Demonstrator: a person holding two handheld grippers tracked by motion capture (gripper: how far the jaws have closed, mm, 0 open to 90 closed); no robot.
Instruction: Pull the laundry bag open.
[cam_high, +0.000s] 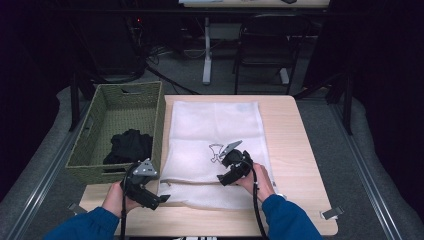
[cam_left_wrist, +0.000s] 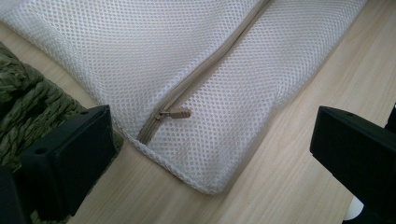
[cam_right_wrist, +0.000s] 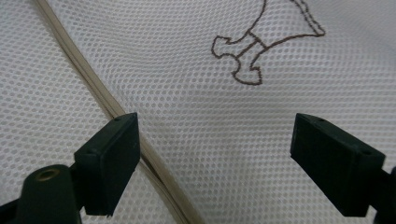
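Nearest, left hand-held gripper sits at the table's front edge, jaws spread wide, holding nothing, just off the near-left corner of the white mesh laundry bag. Left gripper view: that bag corner lies flat on the wood between the jaws, with the beige zipper pull near the end of the zipper tape, not touched. Green woven basket wall just beside the left jaw.

Right hand-held gripper is over the bag's front half, jaws also wide apart, empty. Right gripper view: mesh below, zipper tape running diagonally under the left jaw, brown stitched outline motif ahead between the jaws.

Bag lies flat along the table middle, long side running away from the person. Woven basket stands at the table's left, touching or just beside the bag edge, dark clothing bunched inside. Farther back, a black chair on the floor.
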